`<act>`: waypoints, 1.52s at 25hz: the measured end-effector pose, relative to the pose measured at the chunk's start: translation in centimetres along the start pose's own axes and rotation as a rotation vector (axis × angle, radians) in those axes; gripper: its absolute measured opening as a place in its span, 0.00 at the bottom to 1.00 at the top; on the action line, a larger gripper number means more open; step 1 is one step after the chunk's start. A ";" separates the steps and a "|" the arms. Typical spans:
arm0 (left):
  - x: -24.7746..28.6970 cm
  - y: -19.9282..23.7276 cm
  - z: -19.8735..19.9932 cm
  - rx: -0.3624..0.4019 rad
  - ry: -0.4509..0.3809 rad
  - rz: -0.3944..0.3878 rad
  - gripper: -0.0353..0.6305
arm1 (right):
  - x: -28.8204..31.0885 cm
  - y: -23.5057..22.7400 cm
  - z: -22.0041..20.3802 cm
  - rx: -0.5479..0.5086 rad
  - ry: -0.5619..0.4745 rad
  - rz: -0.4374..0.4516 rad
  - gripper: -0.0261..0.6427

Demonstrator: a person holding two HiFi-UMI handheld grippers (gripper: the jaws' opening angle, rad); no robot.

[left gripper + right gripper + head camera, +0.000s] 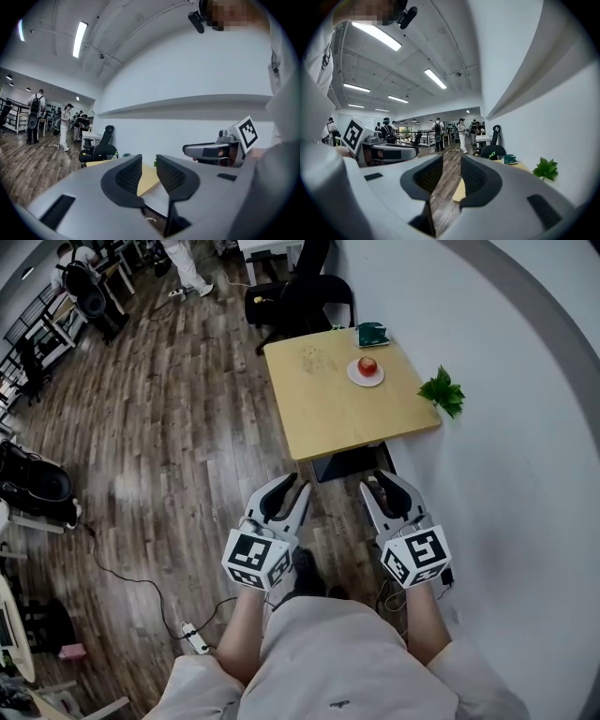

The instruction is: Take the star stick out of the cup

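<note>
The room has a brown wood floor [169,409] and a white wall [497,343]. Both tools are held low, side by side, in front of the person's body. The left gripper [293,486] has its jaws wide apart and holds nothing. The right gripper [377,482] is wide apart too, with only air between its jaws.

At 12 o'clock from them stands a small table [328,423], well apart from both. On it, a plate [352,377] holds a red apple [367,365]. The cup [372,334] sits at the table's far corner, at about 1 o'clock. In the right gripper view a tiny green star [491,154] shows just left of the cup. I think it is the star stick, but I cannot tell if it stands in the cup.

The job has not started. First, get close to the table. Then keep one gripper wide, pinch the stick under the star, and lift straight up so the cup does not tip.
</note>
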State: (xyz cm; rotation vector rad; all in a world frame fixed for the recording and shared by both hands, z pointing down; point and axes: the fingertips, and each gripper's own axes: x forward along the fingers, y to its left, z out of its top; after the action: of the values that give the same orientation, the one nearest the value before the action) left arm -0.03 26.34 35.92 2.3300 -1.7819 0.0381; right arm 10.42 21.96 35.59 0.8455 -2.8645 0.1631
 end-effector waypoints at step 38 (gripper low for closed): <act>17.7 14.7 2.9 -0.021 0.059 -0.030 0.18 | 20.7 -12.0 3.5 0.048 -0.003 0.003 0.19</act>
State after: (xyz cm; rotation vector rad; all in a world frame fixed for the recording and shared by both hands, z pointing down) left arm -9.64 5.32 37.82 2.3159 -1.7119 0.0821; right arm -0.58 0.42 36.46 0.8502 -2.8755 0.2329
